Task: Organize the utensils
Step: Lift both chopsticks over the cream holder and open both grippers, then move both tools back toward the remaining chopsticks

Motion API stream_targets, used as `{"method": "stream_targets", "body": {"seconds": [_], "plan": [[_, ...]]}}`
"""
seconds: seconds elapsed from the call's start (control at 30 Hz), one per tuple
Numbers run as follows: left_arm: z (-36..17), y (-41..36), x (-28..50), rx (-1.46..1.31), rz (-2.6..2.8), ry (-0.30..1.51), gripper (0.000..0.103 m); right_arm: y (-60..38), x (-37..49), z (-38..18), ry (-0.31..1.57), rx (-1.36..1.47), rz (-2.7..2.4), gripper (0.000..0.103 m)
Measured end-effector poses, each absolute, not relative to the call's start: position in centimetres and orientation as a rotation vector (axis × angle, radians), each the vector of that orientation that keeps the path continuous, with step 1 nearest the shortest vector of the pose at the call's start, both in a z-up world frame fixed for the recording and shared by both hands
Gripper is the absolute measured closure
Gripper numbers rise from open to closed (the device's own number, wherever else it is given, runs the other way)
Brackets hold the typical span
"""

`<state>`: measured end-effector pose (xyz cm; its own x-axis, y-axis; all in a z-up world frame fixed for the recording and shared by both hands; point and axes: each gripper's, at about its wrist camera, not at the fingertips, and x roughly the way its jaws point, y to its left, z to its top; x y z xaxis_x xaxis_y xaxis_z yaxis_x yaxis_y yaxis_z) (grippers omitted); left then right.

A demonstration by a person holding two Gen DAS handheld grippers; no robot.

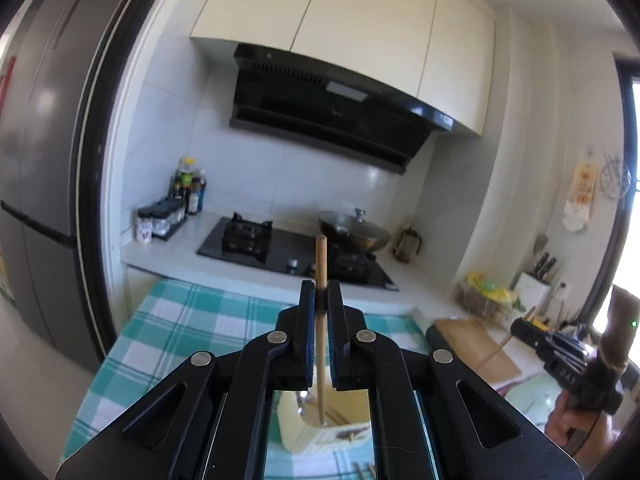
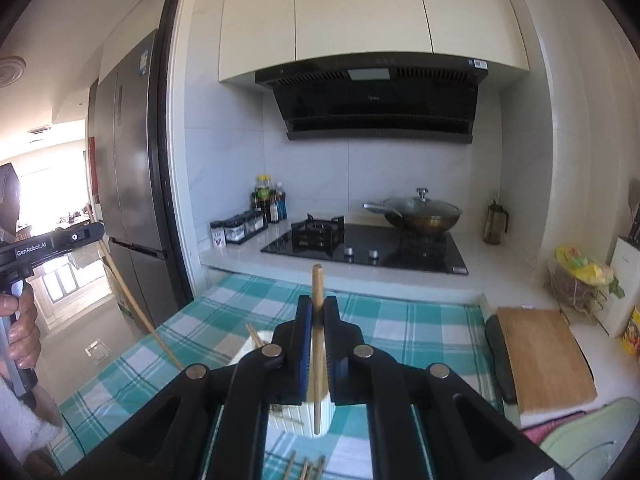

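Observation:
My left gripper point(image 1: 321, 292) is shut on a wooden chopstick point(image 1: 321, 264) held upright, its lower end over a cream utensil holder point(image 1: 308, 432) with a metal spoon point(image 1: 306, 402) inside. My right gripper point(image 2: 318, 308) is shut on another wooden chopstick point(image 2: 317, 284), upright, its tip beside the white ribbed holder point(image 2: 320, 420). Each gripper shows in the other's view, the right one point(image 1: 524, 326) at the right edge and the left one point(image 2: 90, 236) at the left edge. Several loose chopsticks point(image 2: 304, 468) lie on the checked cloth point(image 2: 400, 320).
A wooden cutting board point(image 2: 544, 360) lies right of the cloth. Behind are a gas hob point(image 2: 360, 244), a lidded wok point(image 2: 422, 212), sauce bottles point(image 2: 268, 200) and a spice rack point(image 2: 240, 228). A fridge point(image 1: 44, 160) stands at left. A basket point(image 2: 576, 276) and a knife block point(image 2: 624, 280) stand at right.

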<state>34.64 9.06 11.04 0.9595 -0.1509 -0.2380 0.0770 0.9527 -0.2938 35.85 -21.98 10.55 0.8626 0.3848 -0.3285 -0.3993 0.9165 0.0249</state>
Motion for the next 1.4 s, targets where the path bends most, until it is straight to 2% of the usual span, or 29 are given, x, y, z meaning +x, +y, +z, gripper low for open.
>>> {"method": "stream_targets", "body": {"seconds": [0.1, 0.2, 0.47, 0.63, 0.7, 0.73, 0.77, 0.9, 0.97, 1.03, 1.23, 1.4], "plan": [[10.4, 7.9, 37.7, -0.279, -0.104, 0.279, 0.099, -19.7, 37.6, 11.6, 0.256, -0.062, 0.414, 0.097], [8.0, 6.6, 40.7, -0.269, -0.113, 0.365, 0.099, -17.4, 40.3, 10.5, 0.276, -0.082, 0.422, 0.097], [-0.4, 3.7, 47.9, -0.187, -0.137, 0.723, 0.099, -13.3, 48.6, 2.2, 0.663, -0.176, 0.462, 0.097], [-3.0, 3.0, 49.4, -0.177, -0.148, 0.816, 0.097, -12.8, 50.5, -0.8, 0.736, -0.156, 0.478, 0.096], [-2.9, 3.3, 48.8, -0.197, -0.164, 0.819, 0.084, -13.0, 50.6, -0.8, 0.731, -0.122, 0.481, 0.083], [-2.6, 3.5, 48.3, -0.206, -0.174, 0.814, 0.071, -13.4, 50.3, -0.5, 0.716, -0.096, 0.479, 0.073], [-2.2, 3.8, 47.5, -0.207, -0.178, 0.805, 0.060, -13.7, 49.8, -0.1, 0.696, -0.077, 0.477, 0.072], [-2.1, 4.8, 43.3, -0.155, -0.172, 0.805, 0.043, -15.8, 46.5, 1.2, 0.641, -0.074, 0.480, 0.072], [-3.3, 4.9, 40.6, -0.121, -0.181, 0.824, 0.030, -17.5, 44.0, 0.7, 0.642, -0.094, 0.472, 0.065], [-5.7, 4.7, 37.5, -0.094, -0.185, 0.852, 0.022, -19.5, 41.0, -1.1, 0.662, -0.108, 0.461, 0.062], [-15.5, 1.0, 30.3, -0.105, -0.176, 0.960, 0.021, -25.6, 33.3, -11.5, 0.829, -0.110, 0.321, 0.062], [-19.8, -2.4, 28.3, -0.133, -0.150, 0.959, 0.021, -29.5, 28.2, -18.1, 0.898, -0.127, 0.130, 0.062]]}}
